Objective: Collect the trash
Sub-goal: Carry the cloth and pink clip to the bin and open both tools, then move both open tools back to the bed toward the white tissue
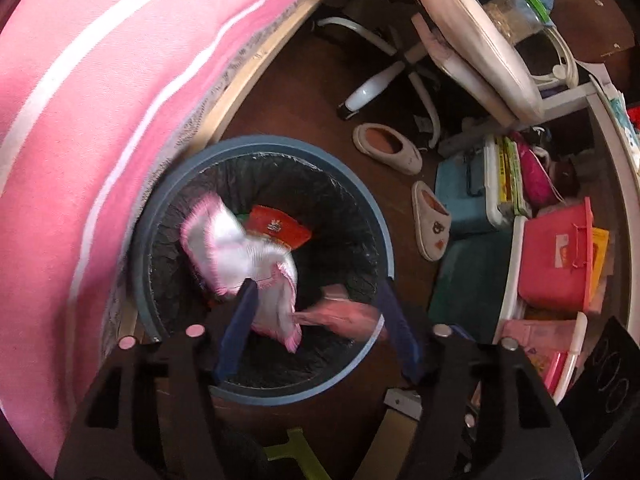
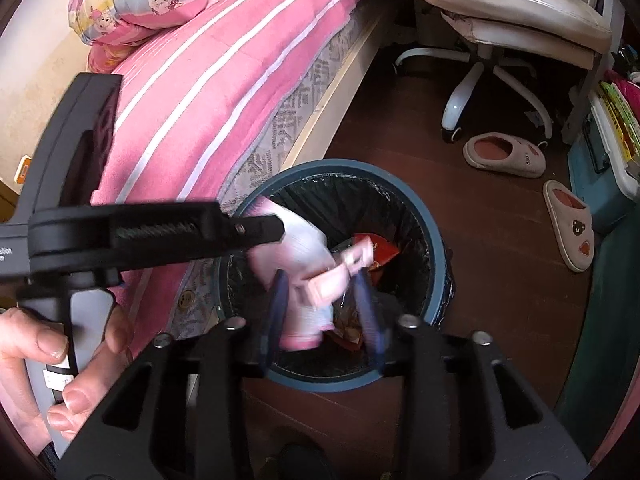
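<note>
Both grippers hang over the bin, which serves as the landmark here. The left gripper has its jaws well apart; a white, pink-edged wrapper lies blurred against the left finger above the bin mouth, with nothing pinching it. The right gripper has jaws about half open; a pale pink packet sits blurred between its fingers, and whether the pads touch it I cannot tell.

In the right wrist view a hand grips the left gripper's handle, left of the bin.

The bin stands on a dark brown floor, touching the bed with its pink striped sheet. Beyond the bin are two slippers and a white swivel chair. Right of the bin, in the left wrist view, a red box lies among clutter.

The bin is blue with a black liner; a red wrapper lies inside.
</note>
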A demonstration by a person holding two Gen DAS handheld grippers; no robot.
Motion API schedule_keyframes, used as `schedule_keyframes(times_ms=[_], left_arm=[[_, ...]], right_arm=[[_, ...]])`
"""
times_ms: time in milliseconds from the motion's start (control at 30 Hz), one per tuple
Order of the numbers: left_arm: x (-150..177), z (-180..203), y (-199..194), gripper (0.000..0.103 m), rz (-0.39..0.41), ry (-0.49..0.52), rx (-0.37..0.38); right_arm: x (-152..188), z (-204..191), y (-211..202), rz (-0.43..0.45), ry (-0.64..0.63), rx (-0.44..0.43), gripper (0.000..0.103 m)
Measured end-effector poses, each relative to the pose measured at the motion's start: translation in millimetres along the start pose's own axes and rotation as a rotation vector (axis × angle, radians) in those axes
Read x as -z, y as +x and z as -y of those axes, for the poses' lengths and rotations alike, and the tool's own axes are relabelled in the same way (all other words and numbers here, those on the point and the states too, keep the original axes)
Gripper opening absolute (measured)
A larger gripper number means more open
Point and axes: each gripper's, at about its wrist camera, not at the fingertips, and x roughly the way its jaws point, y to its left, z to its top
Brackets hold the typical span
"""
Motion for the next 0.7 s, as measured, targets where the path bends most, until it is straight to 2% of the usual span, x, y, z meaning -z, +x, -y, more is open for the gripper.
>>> schedule_keyframes(times_ms=[67, 400, 567, 700], left_arm=[[0, -3, -2, 0.063, 0.004, -0.013, -0.007], [6, -5, -37, 0.075, 0.093, -0.038, -0.027], [16, -6, -78, 0.081, 0.195, -0.052, -0.014], [27, -16, -122, 0.082, 0.306, -0.101, 0.011]], right_arm=[[1, -2, -1, 0.011, -0.003, 0.009, 0.055], [3, -9, -22, 0.069, -0.023, -0.014, 0.067], [-1, -25, -45, 0.122, -0.042, -0.060, 0.073], [-1, -45, -65, 0.171, -0.083, -0.081, 0.080]])
